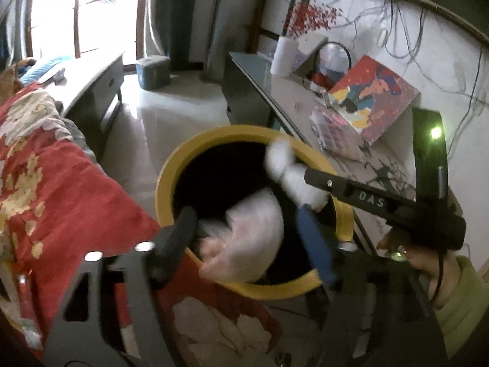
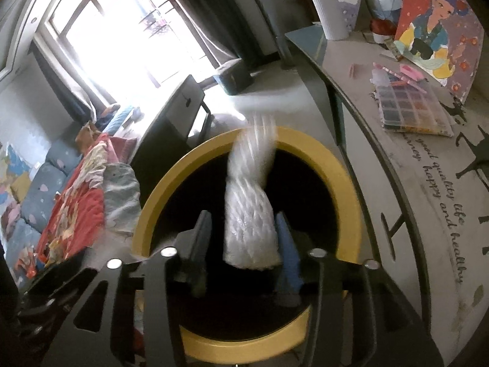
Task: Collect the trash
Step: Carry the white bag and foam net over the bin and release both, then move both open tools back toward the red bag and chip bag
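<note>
Lower frame: left claw, black slotted frame with silver round screws, one black finger and one blue. Right edge: right claw, black, marked "DAS", green lamp; pale green sleeve, black cable.

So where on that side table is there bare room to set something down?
The table is bare at its near corner, between the white cup and the bead box, and further along over the printed lettering. Around the painting it is crowded.

Bin interior black, contents unreadable; white wad motion-blurred; pale bag blurred, partly hidden.
</note>
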`<state>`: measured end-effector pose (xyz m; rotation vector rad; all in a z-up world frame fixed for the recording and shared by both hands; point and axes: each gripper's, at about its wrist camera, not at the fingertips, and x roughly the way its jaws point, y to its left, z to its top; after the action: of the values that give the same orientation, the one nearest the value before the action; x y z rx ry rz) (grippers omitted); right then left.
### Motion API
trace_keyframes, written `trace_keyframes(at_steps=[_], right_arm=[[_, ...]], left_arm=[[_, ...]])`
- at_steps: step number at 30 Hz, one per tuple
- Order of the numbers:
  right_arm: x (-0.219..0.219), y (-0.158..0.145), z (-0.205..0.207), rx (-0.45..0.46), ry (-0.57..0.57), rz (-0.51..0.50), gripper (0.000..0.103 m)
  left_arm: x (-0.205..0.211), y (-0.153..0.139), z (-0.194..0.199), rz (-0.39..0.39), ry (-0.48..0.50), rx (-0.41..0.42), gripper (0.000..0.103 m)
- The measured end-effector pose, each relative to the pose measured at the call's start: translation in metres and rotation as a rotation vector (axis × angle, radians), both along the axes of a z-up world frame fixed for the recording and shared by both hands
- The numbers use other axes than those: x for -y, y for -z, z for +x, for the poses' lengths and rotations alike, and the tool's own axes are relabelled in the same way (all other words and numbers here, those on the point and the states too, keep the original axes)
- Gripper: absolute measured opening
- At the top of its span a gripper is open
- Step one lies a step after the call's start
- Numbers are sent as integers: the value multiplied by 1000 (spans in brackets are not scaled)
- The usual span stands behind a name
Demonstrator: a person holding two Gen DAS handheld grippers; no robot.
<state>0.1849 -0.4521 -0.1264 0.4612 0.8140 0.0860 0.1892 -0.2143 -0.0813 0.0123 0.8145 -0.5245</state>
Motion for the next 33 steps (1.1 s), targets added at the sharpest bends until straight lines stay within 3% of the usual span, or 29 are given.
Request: trace_keyframes(at_steps=[1,3,8,33], right_arm=[[1,-1,0,3,5,-1,51],[2,-4,-1,12,9,-3,57],[0,-11,-3,26,13,-10,62],[-35,-66,-21,146,-50,-48,73]], left_arm=[[-1,-1,0,-7,-1,0,66],[-3,-5,-2,-19,-4,9,79],[-9,-15,-7,-42,-17,27,90],[-57,-59,-38,-92,-145,112,92]])
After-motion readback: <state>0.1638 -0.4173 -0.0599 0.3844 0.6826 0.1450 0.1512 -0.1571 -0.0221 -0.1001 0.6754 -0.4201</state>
